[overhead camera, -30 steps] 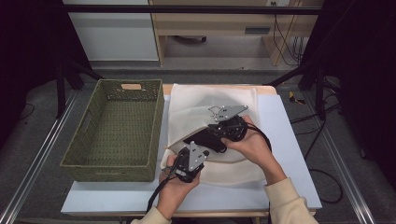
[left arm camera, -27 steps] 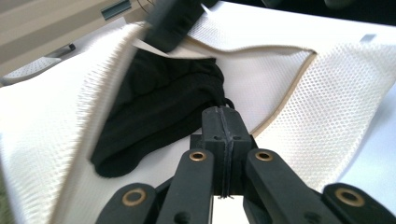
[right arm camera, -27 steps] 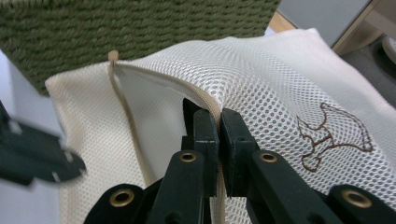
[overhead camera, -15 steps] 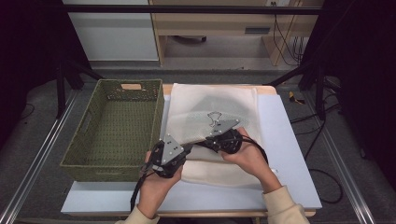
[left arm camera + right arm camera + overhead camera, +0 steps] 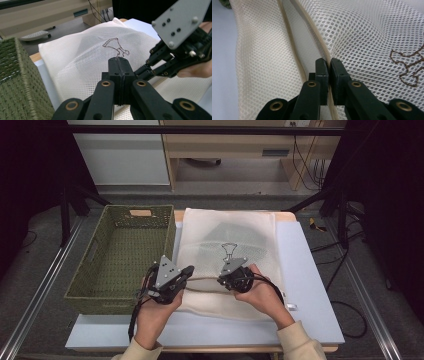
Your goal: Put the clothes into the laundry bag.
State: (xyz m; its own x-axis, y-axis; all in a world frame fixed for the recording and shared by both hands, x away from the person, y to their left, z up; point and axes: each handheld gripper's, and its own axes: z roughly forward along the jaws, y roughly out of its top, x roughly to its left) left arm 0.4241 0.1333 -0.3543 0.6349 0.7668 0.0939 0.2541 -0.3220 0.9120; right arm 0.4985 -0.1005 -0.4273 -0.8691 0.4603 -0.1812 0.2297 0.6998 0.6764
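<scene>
The white mesh laundry bag (image 5: 227, 250) lies flat on the table (image 5: 310, 285) beside the green woven basket (image 5: 120, 255); since a second ago the left gripper (image 5: 186, 270) has drawn leftward along the bag's near edge, away from the right gripper (image 5: 221, 281). Left jaws are closed, seemingly on the zipper pull; right jaws pinch the zipper seam (image 5: 322, 50); judged, the zip is being opened.

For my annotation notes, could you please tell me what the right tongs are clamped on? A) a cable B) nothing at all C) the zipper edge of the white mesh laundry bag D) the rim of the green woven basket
C: in the right gripper view, the right tongs pinch the beige zipper edge of the white mesh laundry bag.
</scene>
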